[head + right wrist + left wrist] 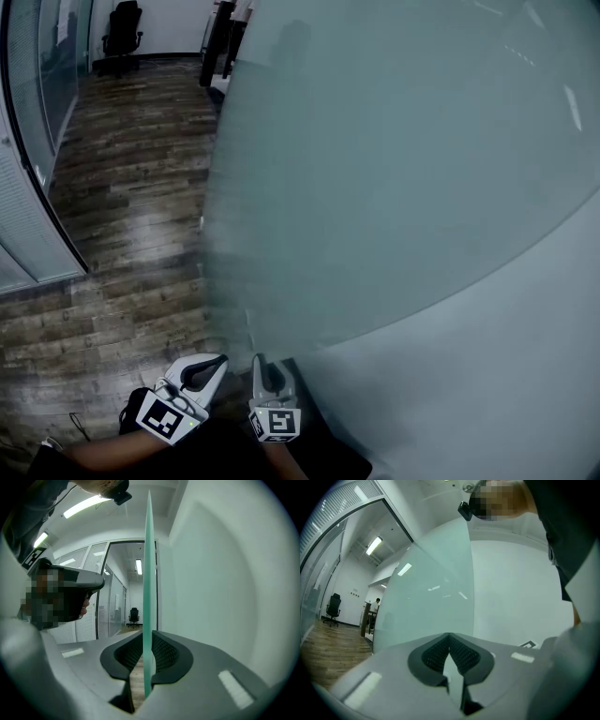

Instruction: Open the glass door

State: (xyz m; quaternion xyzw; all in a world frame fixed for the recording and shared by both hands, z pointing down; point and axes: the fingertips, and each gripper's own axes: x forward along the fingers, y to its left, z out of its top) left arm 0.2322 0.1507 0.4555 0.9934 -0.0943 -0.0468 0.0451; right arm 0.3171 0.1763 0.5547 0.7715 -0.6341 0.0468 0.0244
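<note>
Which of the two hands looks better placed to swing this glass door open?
Right. The right gripper grips the glass door by its edge; the left gripper is shut, holding nothing.

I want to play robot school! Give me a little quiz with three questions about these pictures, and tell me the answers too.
1. True or false: the edge of the glass door stands between the jaws of the right gripper.
2. What stands far down the corridor? A) an office chair B) a bicycle C) a ladder
3. Fill in: the floor is made of ___ planks.
Key: 1 true; 2 A; 3 wooden.
</note>
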